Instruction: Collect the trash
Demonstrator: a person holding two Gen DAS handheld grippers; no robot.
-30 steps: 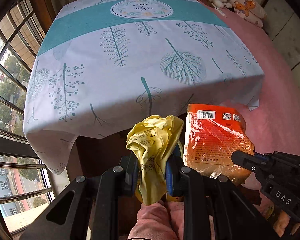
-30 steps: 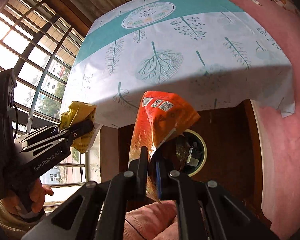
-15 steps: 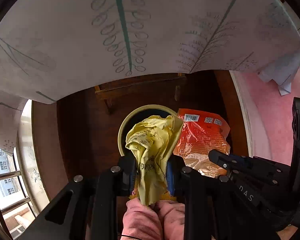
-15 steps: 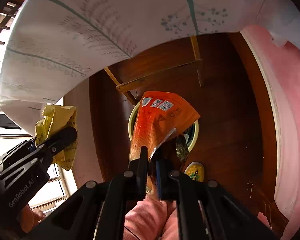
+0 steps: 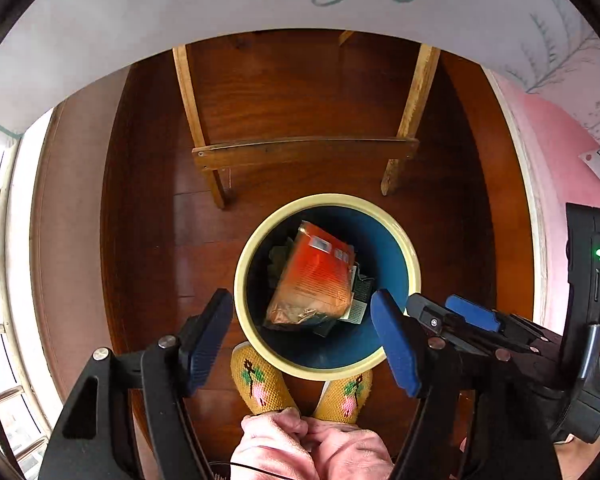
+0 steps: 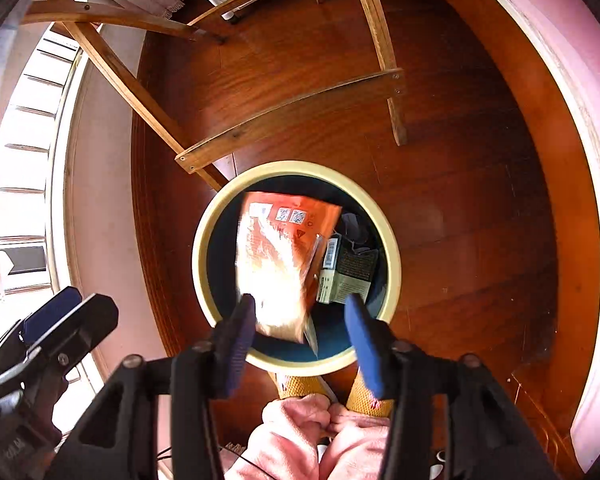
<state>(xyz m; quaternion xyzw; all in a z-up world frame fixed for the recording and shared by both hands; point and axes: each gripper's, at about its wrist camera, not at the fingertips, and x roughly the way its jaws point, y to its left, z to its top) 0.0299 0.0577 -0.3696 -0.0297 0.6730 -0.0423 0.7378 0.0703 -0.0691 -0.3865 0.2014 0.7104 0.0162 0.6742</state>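
Orange wrapper (image 5: 314,276) is lying inside the bin (image 5: 414,272); my left gripper (image 5: 302,340) and right gripper (image 6: 300,338) are both opening above it, gripping nothing.

you're looking down at a bin (image 5: 414,268) with a cream rim and dark blue inside, on a reddish-brown wood floor (image 5: 300,92). the packet (image 5: 316,276) in it is orange with white code patches. your 2 slippers (image 5: 260,384) are mustard yellow with pink and green flowers. gripper pads (image 5: 396,344) are blue.
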